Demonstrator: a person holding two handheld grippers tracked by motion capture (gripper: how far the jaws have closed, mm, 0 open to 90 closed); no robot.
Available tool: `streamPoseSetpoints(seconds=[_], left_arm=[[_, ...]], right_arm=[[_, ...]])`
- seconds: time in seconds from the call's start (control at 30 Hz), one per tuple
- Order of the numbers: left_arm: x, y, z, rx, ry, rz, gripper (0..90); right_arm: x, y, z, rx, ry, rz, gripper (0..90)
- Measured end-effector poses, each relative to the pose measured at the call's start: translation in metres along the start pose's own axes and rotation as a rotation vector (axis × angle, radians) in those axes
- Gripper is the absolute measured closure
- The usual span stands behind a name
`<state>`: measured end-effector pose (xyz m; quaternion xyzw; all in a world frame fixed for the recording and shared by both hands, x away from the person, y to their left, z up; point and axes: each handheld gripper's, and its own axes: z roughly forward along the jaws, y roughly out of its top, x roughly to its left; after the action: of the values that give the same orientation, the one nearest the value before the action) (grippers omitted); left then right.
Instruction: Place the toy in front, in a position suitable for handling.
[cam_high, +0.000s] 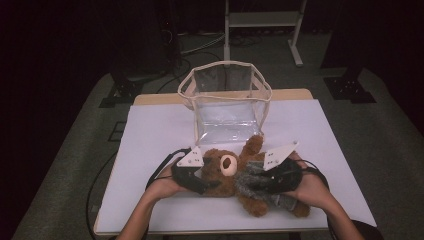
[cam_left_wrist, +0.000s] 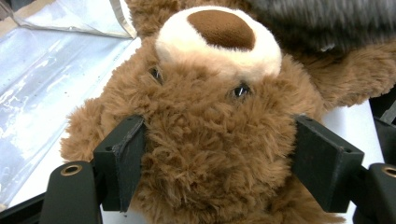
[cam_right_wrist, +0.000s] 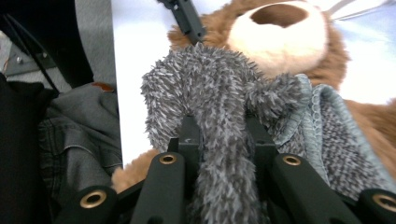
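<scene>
Here the brown teddy bear (cam_high: 227, 172) lies on its back at the lower middle of the white table (cam_high: 150, 130), just below the clear bag (cam_high: 226, 100); the left gripper (cam_high: 200, 175) has its jaws clamped on the bear's head; the right gripper (cam_high: 265, 177) pinches a fold of the grey fuzzy cloth (cam_right_wrist: 219, 107) draped over the bear's body.

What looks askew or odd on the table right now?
Only the grey fuzzy garment: bunched on the teddy bear, a fold pinched in the right tool. The left tool clamps the bear's head. Nothing looks spilled or damaged.
</scene>
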<state>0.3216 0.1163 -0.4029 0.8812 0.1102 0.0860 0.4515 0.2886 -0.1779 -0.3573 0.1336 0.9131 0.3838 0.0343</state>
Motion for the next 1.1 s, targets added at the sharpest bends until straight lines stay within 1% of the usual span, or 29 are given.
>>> streamPoseSetpoints(seconds=[0.07, 0.17, 0.27, 0.3, 0.33, 0.37, 0.43, 0.5, 0.53, 0.57, 0.6, 0.63, 0.7, 0.73, 0.77, 0.83, 0.9, 0.97, 1.03, 1.1], left_arm=[[-0.002, 0.0, 0.001, 0.004, -0.01, 0.015, 24.0], [-0.004, 0.0, 0.0, 0.008, -0.027, 0.031, 25.0], [-0.005, -0.001, -0.002, 0.021, -0.055, 0.055, 25.3], [-0.005, -0.001, -0.004, 0.022, -0.063, 0.06, 26.5], [-0.006, -0.001, -0.004, 0.017, -0.071, 0.054, 27.3], [-0.005, -0.001, -0.005, 0.017, -0.074, 0.054, 27.3], [-0.005, 0.0, -0.006, 0.017, -0.061, 0.059, 27.2], [-0.004, 0.002, -0.006, 0.008, -0.034, 0.068, 25.0], [-0.003, 0.003, -0.007, 0.003, -0.025, 0.074, 24.1], [-0.003, 0.004, -0.007, -0.026, -0.009, 0.07, 22.9], [-0.003, 0.005, -0.007, -0.038, -0.002, 0.068, 20.9], [-0.003, 0.006, -0.005, -0.045, -0.003, 0.065, 20.9], [-0.005, 0.007, -0.002, -0.04, -0.006, 0.07, 21.3], [-0.007, 0.007, 0.001, -0.029, -0.022, 0.063, 22.6], [-0.008, 0.007, 0.003, -0.014, -0.034, 0.073, 22.7], [-0.01, 0.007, 0.004, -0.004, -0.043, 0.083, 22.7], [-0.012, 0.008, 0.003, 0.009, -0.056, 0.086, 23.3], [-0.013, 0.007, 0.001, 0.025, -0.061, 0.104, 23.5], [-0.013, 0.005, -0.001, 0.022, -0.07, 0.1, 23.5], [-0.012, 0.005, -0.002, 0.014, -0.08, 0.101, 24.0]], right_arm=[[-0.004, -0.002, -0.005, -0.034, -0.017, 0.02, 72.8], [-0.007, -0.001, -0.006, -0.072, -0.042, 0.057, 72.6], [-0.009, 0.001, -0.004, -0.095, -0.077, 0.065, 72.5], [-0.009, 0.002, -0.005, -0.101, -0.082, 0.07, 72.3], [-0.01, 0.002, -0.005, -0.109, -0.099, 0.069, 72.3], [-0.011, 0.002, -0.006, -0.116, -0.109, 0.078, 72.2], [-0.015, 0.001, -0.006, -0.107, -0.089, 0.096, 71.7], [-0.016, -0.003, -0.002, -0.089, -0.08, 0.096, 72.3], [-0.016, -0.004, 0.0, -0.085, -0.067, 0.098, 72.9], [-0.016, -0.004, 0.001, -0.081, -0.056, 0.097, 73.2], [-0.015, -0.005, 0.001, -0.081, -0.042, 0.092, 73.5], [-0.015, -0.004, 0.001, -0.08, -0.033, 0.092, 73.5], [-0.013, -0.003, 0.0, -0.078, -0.023, 0.088, 73.5], [-0.013, -0.002, 0.0, -0.077, -0.023, 0.086, 73.5], [-0.012, 0.0, 0.0, -0.082, -0.023, 0.084, 73.5], [-0.012, 0.006, 0.002, -0.097, -0.018, 0.08, 73.5], [-0.013, 0.013, 0.007, -0.097, -0.023, 0.066, 73.4], [-0.015, 0.019, 0.015, -0.079, -0.017, 0.06, 73.3], [-0.021, 0.02, 0.021, -0.073, -0.02, 0.065, 73.3], [-0.024, 0.016, 0.018, -0.076, -0.028, 0.083, 73.3]])
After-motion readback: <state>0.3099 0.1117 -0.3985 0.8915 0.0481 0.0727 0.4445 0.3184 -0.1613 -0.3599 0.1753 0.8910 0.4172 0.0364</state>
